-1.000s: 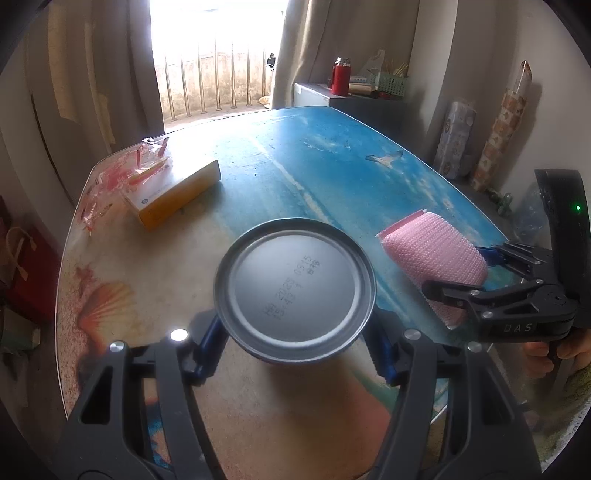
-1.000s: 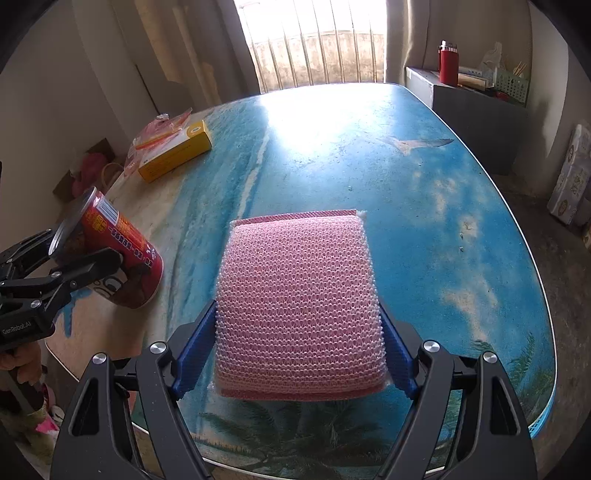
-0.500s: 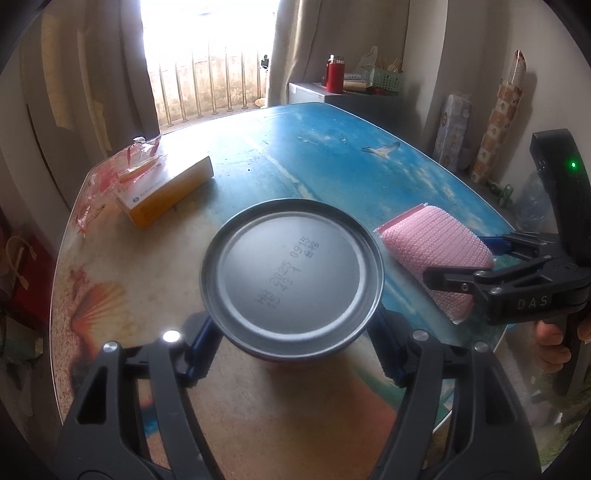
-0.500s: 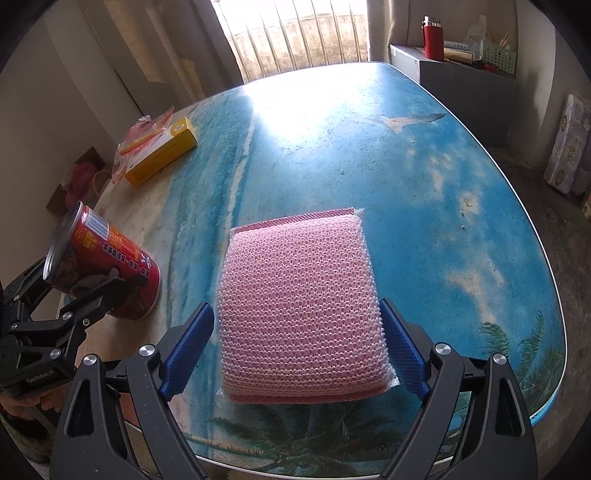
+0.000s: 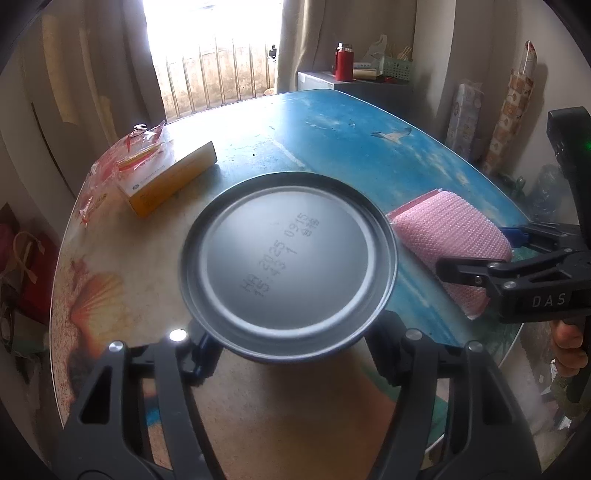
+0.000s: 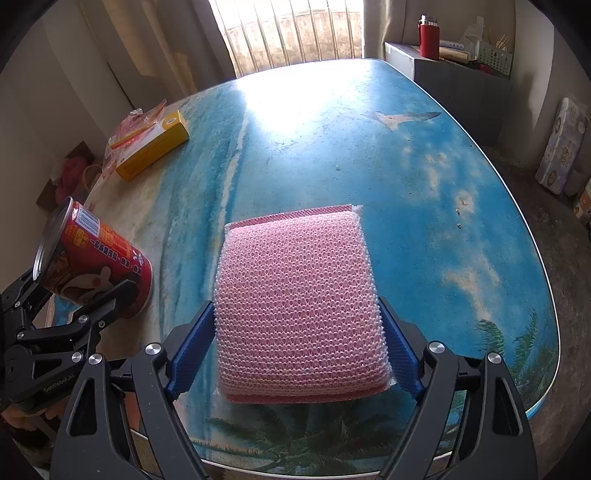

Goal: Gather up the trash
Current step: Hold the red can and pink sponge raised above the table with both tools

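While the left gripper (image 5: 288, 354) has lifted the red can (image 6: 92, 258) higher, its fingers clamped on it, the right gripper (image 6: 295, 354) still pinches the pink sponge (image 6: 299, 306); both seem ready to carry off. Far left on the beach-print table (image 6: 424, 155) lie a yellow box (image 6: 155, 147) and wrapper (image 6: 133, 122); a barred window (image 6: 291, 33) is beyond.

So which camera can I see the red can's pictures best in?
The right wrist view: the red can shows its printed side there, tilted in the left gripper. The left wrist view shows only its round silver end.
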The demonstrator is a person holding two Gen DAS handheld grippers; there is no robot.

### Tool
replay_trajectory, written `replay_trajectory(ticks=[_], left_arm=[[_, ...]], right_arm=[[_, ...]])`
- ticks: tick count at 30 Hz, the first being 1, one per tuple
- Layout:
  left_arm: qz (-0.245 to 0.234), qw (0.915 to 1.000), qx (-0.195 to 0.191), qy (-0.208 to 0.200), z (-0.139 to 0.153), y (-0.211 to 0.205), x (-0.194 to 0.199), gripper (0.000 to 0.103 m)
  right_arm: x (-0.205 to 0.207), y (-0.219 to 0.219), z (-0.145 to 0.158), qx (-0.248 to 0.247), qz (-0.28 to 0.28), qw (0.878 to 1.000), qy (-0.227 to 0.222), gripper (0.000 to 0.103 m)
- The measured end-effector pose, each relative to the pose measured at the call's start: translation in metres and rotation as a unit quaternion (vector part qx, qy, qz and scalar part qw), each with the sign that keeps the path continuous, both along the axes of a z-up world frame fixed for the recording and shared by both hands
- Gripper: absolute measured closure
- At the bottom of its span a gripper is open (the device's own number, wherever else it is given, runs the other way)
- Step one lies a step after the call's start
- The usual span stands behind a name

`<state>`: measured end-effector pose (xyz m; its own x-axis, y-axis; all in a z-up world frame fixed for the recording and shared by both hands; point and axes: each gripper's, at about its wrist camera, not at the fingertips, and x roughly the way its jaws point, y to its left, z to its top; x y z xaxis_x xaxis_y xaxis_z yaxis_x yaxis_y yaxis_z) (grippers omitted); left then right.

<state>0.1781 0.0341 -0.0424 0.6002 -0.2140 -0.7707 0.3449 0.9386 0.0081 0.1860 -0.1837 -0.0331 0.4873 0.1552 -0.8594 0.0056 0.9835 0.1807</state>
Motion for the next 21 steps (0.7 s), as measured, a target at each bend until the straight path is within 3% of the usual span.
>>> replay_trajectory(ticks=[21], left_arm=[[0.007,1.0,0.001,0.005,0.0012,0.0026,0.0005,0.04]], right_arm=[[-0.0033,-0.0045,0.0015,0.008,-0.004,1.0,0.003,0.023]])
